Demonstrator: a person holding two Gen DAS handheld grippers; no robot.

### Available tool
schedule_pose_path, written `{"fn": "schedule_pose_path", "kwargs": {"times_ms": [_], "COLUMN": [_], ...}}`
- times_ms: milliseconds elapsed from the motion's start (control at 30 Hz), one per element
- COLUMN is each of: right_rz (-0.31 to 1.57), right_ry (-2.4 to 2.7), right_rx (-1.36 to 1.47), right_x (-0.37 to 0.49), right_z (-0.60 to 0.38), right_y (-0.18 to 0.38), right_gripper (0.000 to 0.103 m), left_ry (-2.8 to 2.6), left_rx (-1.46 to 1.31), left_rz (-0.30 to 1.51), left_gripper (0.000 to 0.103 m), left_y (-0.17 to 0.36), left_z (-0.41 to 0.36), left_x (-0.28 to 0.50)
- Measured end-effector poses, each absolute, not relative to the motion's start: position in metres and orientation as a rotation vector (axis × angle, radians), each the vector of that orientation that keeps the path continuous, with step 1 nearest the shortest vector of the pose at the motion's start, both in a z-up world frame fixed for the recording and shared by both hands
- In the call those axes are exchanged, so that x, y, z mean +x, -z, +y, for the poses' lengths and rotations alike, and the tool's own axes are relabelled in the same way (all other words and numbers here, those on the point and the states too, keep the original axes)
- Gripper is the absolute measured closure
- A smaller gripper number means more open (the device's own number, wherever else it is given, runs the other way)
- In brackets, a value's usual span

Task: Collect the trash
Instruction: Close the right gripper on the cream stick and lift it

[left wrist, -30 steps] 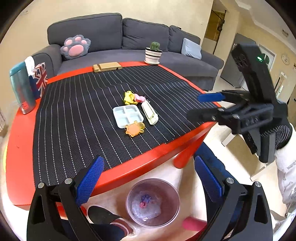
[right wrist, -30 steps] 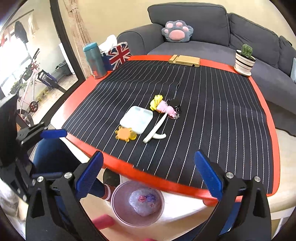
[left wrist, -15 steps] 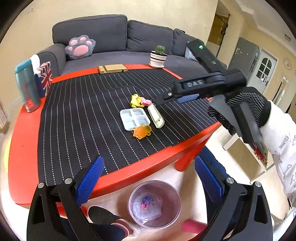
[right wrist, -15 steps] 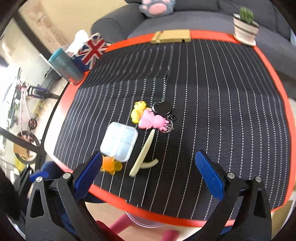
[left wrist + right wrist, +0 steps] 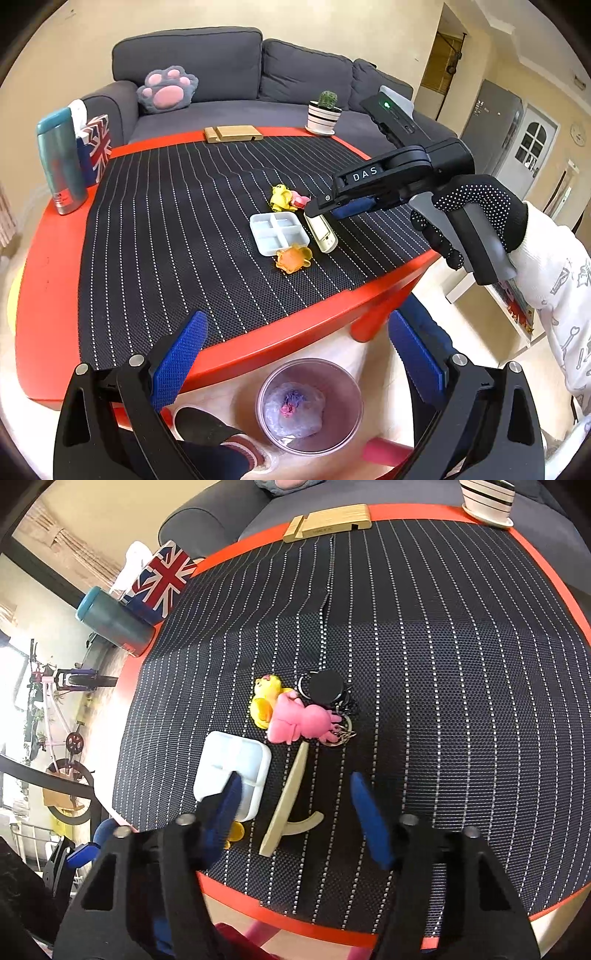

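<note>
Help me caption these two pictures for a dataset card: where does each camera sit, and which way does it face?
Left wrist: rides the left tongs, held off the near edge of the red table, looking across it toward the sofa; shows its own blue pads, the gloved right hand, a sleeve, a shoe.
Right wrist: rides the right tongs, above the striped mat, looking steeply down; the jaws, just narrowed, straddle the beige piece.
Shared: white tray, yellow and pink toys, wooden stand, flag box.
</note>
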State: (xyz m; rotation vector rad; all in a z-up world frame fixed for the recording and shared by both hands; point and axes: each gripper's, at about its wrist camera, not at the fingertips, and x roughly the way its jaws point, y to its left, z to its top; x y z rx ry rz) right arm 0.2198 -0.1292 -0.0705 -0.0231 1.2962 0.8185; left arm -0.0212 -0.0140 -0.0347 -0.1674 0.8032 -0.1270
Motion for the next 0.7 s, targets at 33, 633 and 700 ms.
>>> {"fn": "schedule_pose_path", "kwargs": {"times_ms": [33, 633, 700], "right_rz": [1.297, 1.304, 1.3], "right_ry": [-0.82, -0.836, -0.839], "right_rx": [-0.024, -0.004, 0.002], "right_x": [0.2197, 0.2195, 0.2196], "right_z": [-0.1284, -0.1285, -0.1302], "right_y": [0.0705, 0.0739, 0.0729], "right_gripper": [0.057, 0.097, 0.097], "left_ry": [0.128, 0.129, 0.126], "left_rx": [-0.168, -0.173, -0.171], "left_rz": [0.803, 0.808, 0.809], "left_gripper": [0.008, 0.008, 0.008], "left_y": [0.0346, 0.0364, 0.0363], "left_z": [-0.0139, -0.0123, -0.0125], "left_x": [-0.0215, -0.0185, -0.0174]}}
